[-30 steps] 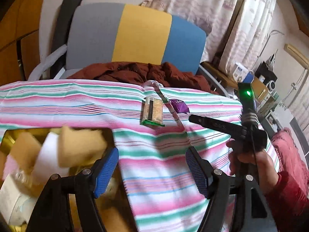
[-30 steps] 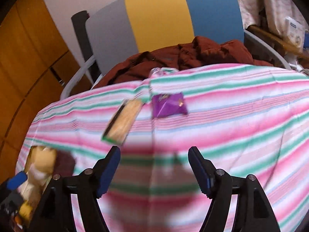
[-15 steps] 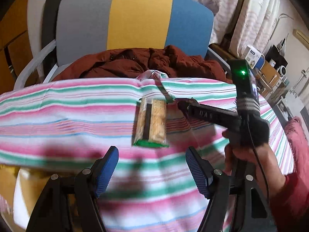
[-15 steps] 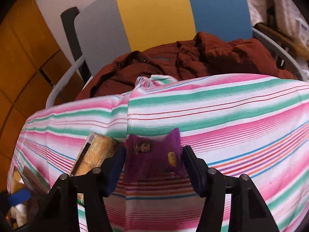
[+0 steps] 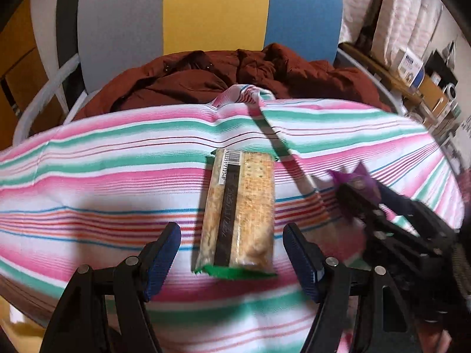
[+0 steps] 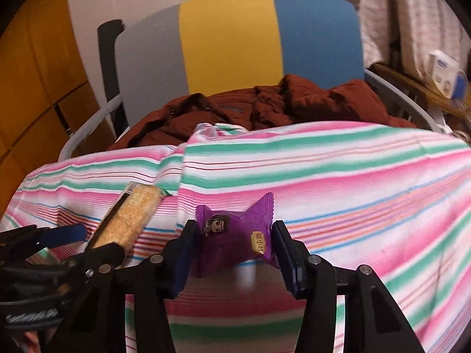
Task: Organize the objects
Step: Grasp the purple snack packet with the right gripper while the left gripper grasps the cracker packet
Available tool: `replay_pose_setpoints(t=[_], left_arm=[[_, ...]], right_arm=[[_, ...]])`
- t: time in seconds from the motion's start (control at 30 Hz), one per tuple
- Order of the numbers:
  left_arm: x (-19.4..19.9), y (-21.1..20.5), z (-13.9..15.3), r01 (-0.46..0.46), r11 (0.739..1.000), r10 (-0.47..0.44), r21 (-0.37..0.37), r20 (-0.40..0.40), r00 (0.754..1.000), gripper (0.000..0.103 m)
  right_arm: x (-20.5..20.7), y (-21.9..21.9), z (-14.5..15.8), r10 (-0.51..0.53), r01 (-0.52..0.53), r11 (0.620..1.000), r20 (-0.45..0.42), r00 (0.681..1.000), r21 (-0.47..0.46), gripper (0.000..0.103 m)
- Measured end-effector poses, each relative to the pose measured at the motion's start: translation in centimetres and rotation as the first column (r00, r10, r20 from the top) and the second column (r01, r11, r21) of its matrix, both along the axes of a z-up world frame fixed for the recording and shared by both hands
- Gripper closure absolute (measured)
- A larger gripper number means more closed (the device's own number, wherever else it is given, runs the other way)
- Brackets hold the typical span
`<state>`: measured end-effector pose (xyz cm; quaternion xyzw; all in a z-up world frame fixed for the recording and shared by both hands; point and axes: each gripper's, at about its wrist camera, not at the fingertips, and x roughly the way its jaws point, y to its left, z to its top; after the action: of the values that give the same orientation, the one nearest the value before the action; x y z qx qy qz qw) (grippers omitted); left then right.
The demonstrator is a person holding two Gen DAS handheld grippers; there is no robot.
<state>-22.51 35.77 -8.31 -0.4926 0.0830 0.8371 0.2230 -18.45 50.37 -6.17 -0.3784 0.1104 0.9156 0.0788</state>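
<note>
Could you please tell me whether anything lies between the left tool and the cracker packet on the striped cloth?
Nothing visible does. The left tool is open with the cracker packet lying between its fingers on the striped cloth. The right tool, closing on the purple sachet, works off to one side.

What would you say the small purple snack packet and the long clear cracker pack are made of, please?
Small purple snack packet: seemingly matte plastic film, judging by its serrated crimped ends and soft creases.
Long clear cracker pack: apparently glossy transparent plastic wrap, since the crackers show through it and a printed barcode sits on it.
</note>
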Motion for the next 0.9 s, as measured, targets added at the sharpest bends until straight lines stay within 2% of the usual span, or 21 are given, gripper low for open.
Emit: replay_pose_setpoints(t=[0.1,0.27,0.47,0.57,0.7,0.8,0.9], left_arm=[[-0.2,0.4,-0.6,0.001,1.000,-0.001,-0.020,-0.018,1.000,0.031],[-0.3,1.1,-0.8,0.008,0.999,-0.012,-0.050,-0.095,0.995,0.032],[-0.4,1.4,-1.0,-0.009,1.000,0.008,-0.005,-0.140,0.990,0.038],[-0.1,1.6,-1.2,-0.011,1.000,0.009,-0.012,-0.163,0.987,0.041],[-0.3,1.3,-1.2,-0.019,1.000,0.022,0.022,-0.151,0.988,0.042],[-0.3,1.5,-1.2,-0.019,1.000,0.021,0.018,-0.153,0.988,0.042],[-0.4,1.5,-1.2,-0.023,1.000,0.026,0.021,-0.151,0.988,0.037]], right_arm=[[0.2,0.7,-0.3,-0.019,0.019,0.999,0.002,1.000,-0.027,0.051],[0.2,0.4,-0.2,-0.019,0.019,1.000,0.002,1.000,-0.003,0.051],[0.1,0.3,-0.3,-0.019,0.019,1.000,0.001,1.000,0.008,0.051],[0.1,0.5,-0.4,-0.024,0.024,1.000,0.000,1.000,0.001,0.051],[0.0,0.8,-0.7,-0.029,0.029,1.000,0.007,1.000,-0.012,0.049],[0.0,0.8,-0.7,-0.036,0.036,0.999,0.012,0.999,-0.009,0.048],[0.0,0.7,-0.7,-0.036,0.036,0.999,0.013,0.999,-0.005,0.048]])
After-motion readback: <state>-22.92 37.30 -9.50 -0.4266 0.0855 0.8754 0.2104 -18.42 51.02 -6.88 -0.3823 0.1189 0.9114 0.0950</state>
